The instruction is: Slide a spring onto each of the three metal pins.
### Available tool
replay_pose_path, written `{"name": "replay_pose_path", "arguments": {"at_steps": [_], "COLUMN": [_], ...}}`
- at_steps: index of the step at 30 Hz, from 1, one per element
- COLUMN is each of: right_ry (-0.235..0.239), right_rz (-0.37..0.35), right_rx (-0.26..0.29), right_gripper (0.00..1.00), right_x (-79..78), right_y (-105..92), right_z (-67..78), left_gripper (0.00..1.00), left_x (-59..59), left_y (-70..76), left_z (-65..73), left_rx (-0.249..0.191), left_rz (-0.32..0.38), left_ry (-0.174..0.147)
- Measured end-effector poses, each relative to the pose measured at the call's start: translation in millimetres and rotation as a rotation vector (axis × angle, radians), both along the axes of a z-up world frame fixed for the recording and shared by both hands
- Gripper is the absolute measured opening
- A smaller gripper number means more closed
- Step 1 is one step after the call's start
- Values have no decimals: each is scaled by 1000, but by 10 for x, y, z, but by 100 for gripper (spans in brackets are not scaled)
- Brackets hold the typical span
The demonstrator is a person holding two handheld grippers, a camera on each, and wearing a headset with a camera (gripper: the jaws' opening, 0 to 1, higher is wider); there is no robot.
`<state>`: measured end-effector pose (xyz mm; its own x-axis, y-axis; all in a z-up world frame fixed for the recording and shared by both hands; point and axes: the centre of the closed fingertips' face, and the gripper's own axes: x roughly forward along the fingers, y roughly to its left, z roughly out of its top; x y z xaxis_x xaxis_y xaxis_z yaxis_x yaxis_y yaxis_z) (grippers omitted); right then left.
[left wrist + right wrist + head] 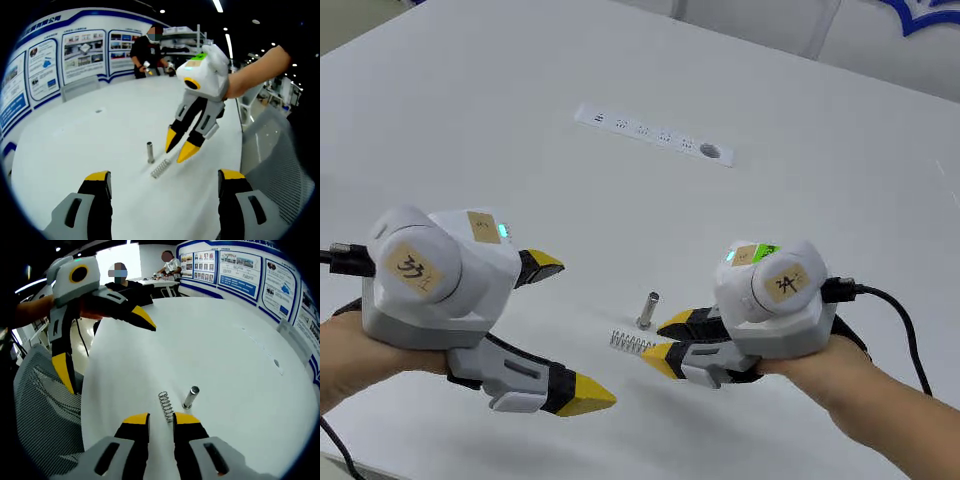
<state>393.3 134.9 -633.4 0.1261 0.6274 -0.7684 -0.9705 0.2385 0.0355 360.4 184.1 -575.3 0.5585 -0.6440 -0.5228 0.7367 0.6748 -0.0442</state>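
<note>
Head view: pin stands upright on the white bench, bare, nothing on it. Spring lies flat just beside the pin's foot, on the near side, not touching it.

Right gripper sits low at the right, jaws a narrow gap apart, tips at the spring's right end. As far as I can judge it is not pinching yet.

Right gripper view: the spring's near end lies just ahead of the gap between the two tips, lined up for a pinch on the end coils. Likely reason: that would leave the far end free to go over the pin top.

Left gripper hangs at the left, jaws spread wide, holding nothing, well apart from pin and spring. It looks to be held clear, perhaps ready to steady the pin.

Power strip is set flush in the bench further back.

Judgement: the step in hand is picking up the spring. Threading has not begun.
</note>
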Motion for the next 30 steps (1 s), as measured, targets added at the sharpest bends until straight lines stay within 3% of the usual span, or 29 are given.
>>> {"name": "replay_pose_path", "arguments": {"at_steps": [3,12,23,26,30], "right_ry": [20,4,26,27,25], "right_rz": [-48,-3,3,11,-3], "right_rx": [-16,-66,-88,-99,-77], "right_gripper": [19,19,18,13,11], "right_x": [42,77,98,84,88], "right_y": [1,58,66,51,58], "right_z": [-66,-212,-342,-360,-359], "left_gripper": [90,89,89,89,89], "left_x": [5,18,7,2,4], "left_y": [38,62,96,109,128], "left_z": [-13,-22,-59,-62,-76], "left_rx": [6,8,13,12,22], "left_rz": [3,12,30,37,36], "left_ry": [4,11,15,16,16]}}
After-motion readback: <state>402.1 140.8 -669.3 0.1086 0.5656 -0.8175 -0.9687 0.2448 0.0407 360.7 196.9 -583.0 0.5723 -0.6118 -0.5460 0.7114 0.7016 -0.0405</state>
